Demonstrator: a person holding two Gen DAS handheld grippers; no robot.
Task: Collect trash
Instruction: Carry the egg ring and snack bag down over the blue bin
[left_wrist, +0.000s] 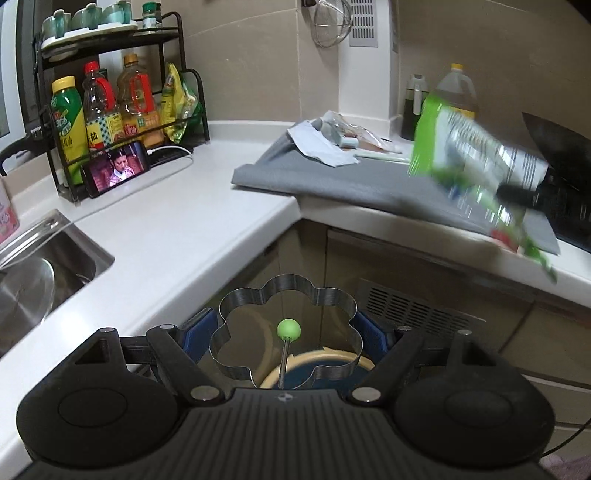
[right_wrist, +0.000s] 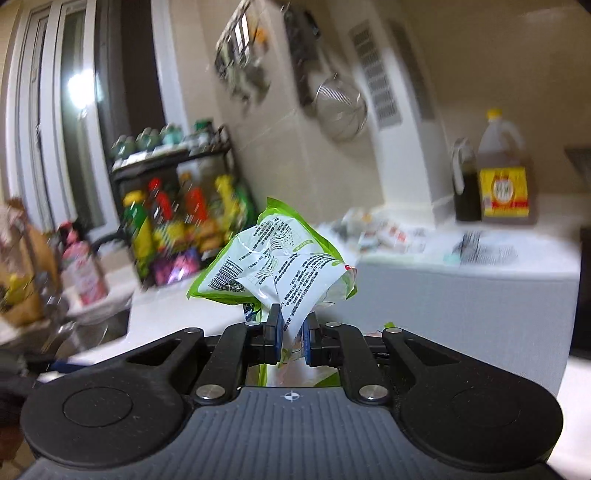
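My left gripper (left_wrist: 284, 332) is shut on a flower-shaped metal egg ring (left_wrist: 286, 325) with a thin rod and green knob (left_wrist: 288, 329); it holds it in front of the counter corner, above a round blue and cream bin (left_wrist: 325, 369) seen below. My right gripper (right_wrist: 291, 332) is shut on a crumpled green and white plastic wrapper (right_wrist: 277, 266) and holds it in the air; the left wrist view shows the wrapper blurred (left_wrist: 476, 155) at the right, over the grey mat (left_wrist: 332, 181). More paper and wrapper trash (left_wrist: 332, 138) lies on the mat's far side.
A white L-shaped counter (left_wrist: 177, 229) has a sink (left_wrist: 40, 266) at left with a glass bowl, a black rack of bottles (left_wrist: 110, 110), and a phone (left_wrist: 116, 170) playing video. Oil bottles (right_wrist: 502, 173) stand by the wall. A dark wok (left_wrist: 565, 177) sits at right.
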